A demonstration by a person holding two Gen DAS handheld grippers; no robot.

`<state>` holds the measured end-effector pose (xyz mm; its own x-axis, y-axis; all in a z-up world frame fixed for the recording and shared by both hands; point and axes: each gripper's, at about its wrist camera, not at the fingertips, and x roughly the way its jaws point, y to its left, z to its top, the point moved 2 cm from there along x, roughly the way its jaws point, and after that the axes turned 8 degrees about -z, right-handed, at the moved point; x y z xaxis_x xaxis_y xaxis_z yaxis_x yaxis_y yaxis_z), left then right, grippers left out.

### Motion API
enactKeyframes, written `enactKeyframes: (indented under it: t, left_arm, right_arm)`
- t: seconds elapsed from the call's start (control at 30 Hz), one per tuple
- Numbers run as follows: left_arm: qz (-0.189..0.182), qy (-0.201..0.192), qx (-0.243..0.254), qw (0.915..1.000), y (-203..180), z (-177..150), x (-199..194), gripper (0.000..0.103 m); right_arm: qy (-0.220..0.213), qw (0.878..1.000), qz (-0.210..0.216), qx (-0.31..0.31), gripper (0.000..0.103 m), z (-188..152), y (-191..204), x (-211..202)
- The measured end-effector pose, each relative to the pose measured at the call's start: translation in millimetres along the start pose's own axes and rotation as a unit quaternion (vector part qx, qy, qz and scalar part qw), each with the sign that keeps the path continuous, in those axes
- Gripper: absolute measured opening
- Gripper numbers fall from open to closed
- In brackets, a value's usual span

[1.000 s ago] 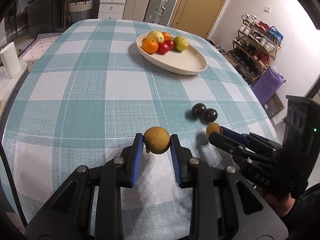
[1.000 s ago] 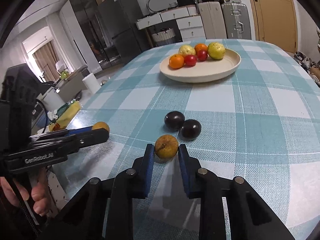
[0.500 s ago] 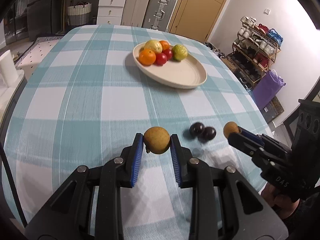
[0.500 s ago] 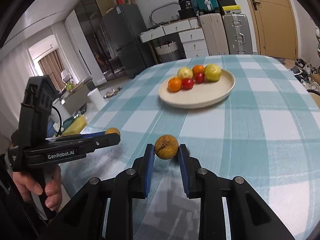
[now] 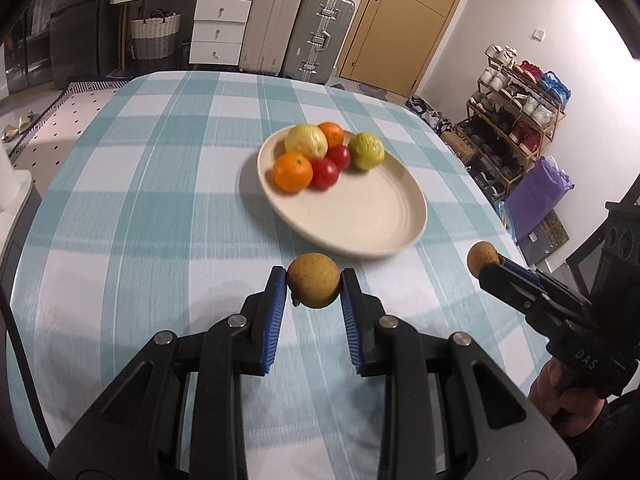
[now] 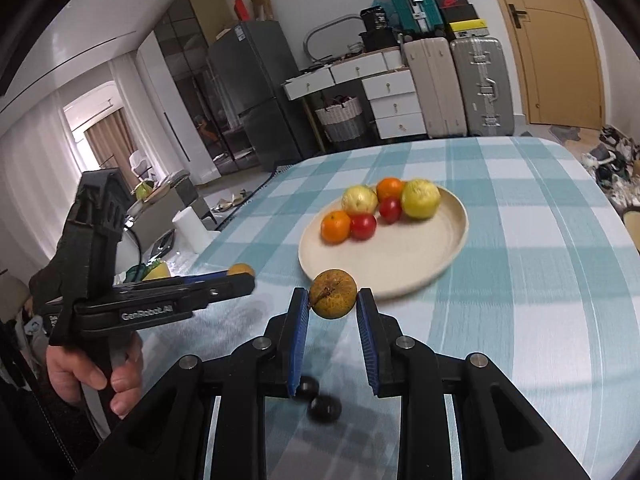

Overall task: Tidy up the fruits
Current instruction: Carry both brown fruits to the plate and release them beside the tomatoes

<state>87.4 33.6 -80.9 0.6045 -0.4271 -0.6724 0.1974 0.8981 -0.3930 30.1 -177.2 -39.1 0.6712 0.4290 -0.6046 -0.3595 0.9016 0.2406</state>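
My left gripper (image 5: pixel 314 288) is shut on a round brown fruit (image 5: pixel 314 285), held above the checked tablecloth just short of the cream plate (image 5: pixel 376 220). My right gripper (image 6: pixel 333 296) is shut on a second brown fruit (image 6: pixel 333 294) with a split skin, near the plate's (image 6: pixel 420 264) front rim. The plate holds two oranges (image 5: pixel 293 171), two red tomatoes (image 5: pixel 325 173) and two yellow-green fruits (image 5: pixel 367 151) at its far side. Two dark plums (image 6: pixel 324 408) lie on the table below my right fingers. Each gripper shows in the other's view, the right gripper (image 5: pixel 486 260) and the left gripper (image 6: pixel 244 276).
The table (image 5: pixel 140 208) has a teal and white checked cloth. A shoe rack (image 5: pixel 516 108) and a purple bag (image 5: pixel 536 196) stand right of it. Suitcases (image 5: pixel 316 40) and white drawers (image 5: pixel 216 28) stand beyond the far edge. A person's hand (image 6: pixel 100 376) holds the left gripper.
Both grippers have lifted their brown fruits off the table and carried them forward toward the plate. The dark plums stayed behind on the cloth.
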Motion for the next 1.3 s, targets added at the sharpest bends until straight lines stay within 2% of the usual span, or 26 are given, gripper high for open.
enactKeyframes:
  t: [0.43, 0.83, 1.3]
  left_arm:
    - [-0.009, 0.024, -0.017, 0.9995, 13.0, 47.9, 58.0, 0.024]
    - [-0.028, 0.051, -0.015, 0.9982, 13.4, 68.2, 99.1, 0.024]
    - [-0.029, 0.07, -0.016, 0.997, 15.0, 77.7, 130.6, 0.024]
  right_arm:
    - [0.031, 0.999, 0.043, -0.01, 0.025, 39.9, 1.5, 66.4]
    - [0.068, 0.997, 0.029, 0.031, 0.025, 67.0, -31.6, 118.0]
    - [0.094, 0.995, 0.009, 0.041, 0.025, 70.2, -45.5, 148.3]
